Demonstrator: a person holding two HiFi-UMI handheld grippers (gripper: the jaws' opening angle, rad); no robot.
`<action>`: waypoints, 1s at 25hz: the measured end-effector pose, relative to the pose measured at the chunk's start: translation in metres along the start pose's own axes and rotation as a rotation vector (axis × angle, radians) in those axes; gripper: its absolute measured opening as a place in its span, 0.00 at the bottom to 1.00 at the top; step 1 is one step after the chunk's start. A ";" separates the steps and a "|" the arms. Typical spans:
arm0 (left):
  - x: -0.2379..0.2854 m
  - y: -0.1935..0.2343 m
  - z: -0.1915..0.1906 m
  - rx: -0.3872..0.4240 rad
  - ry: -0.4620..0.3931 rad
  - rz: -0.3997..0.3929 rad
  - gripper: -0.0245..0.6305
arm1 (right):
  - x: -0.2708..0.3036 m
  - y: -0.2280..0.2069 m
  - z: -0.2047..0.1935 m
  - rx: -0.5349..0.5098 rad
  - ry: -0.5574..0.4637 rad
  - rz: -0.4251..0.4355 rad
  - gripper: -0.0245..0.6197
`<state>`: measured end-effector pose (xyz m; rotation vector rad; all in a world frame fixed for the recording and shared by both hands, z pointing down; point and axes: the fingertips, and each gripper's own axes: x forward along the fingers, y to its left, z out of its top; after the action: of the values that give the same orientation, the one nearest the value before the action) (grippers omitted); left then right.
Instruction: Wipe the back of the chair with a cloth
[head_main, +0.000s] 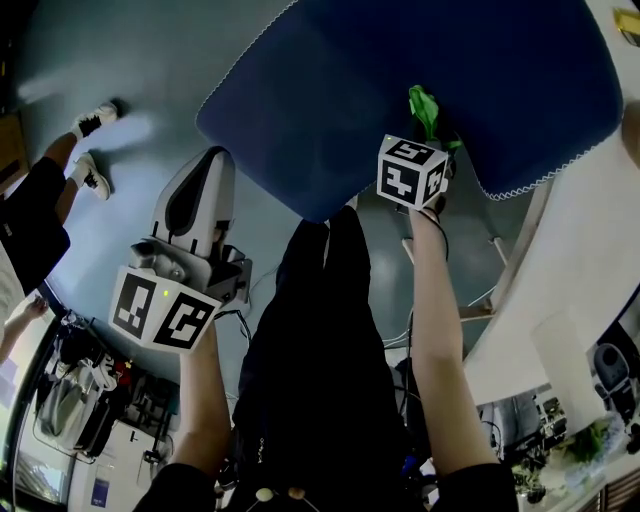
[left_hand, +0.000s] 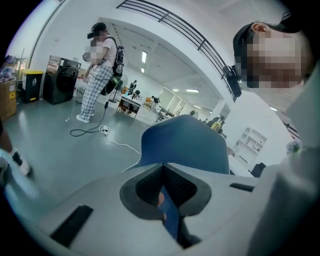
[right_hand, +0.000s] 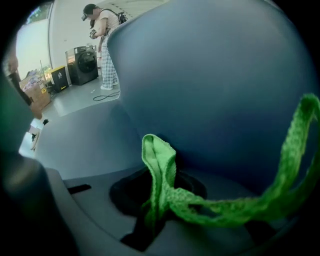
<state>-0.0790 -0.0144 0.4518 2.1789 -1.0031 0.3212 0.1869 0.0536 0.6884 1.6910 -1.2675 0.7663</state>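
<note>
The chair back (head_main: 420, 60) fills the top of the head view and is cut off by the upper edge; its seat and legs are out of sight; it is dark blue, smooth and curved, with a pale stitched rim along its lower edge. A white bench (head_main: 585, 270) runs off the right edge, only partly seen. In the right gripper view the chair back is so close that it takes up nearly the whole picture and its outline is lost.

The left hand-held gripper (head_main: 213, 157) hangs just beside the chair back's left edge, apart from it; its jaws are pressed together at the tips; a blue sliver shows in the slit behind them, too unclear to name.

The right hand-held gripper (right_hand: 155, 200) is pinching the cloth (right_hand: 160, 160) against the chair back; its tips are hidden under the fabric. The cloth is bright green, knitted and crumpled, with one lacy strip trailing right.
</note>
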 end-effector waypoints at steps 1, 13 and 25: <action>-0.001 0.000 -0.001 0.003 -0.003 -0.001 0.04 | -0.003 0.000 -0.001 0.001 -0.007 0.003 0.11; -0.027 -0.037 0.052 0.029 -0.058 -0.037 0.04 | -0.117 -0.023 0.079 0.042 -0.243 0.082 0.11; -0.060 -0.084 0.108 0.082 -0.128 -0.071 0.04 | -0.271 -0.044 0.167 0.101 -0.516 0.182 0.11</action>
<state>-0.0638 -0.0166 0.3031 2.3273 -0.9946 0.1949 0.1461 0.0229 0.3710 1.9490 -1.7788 0.5163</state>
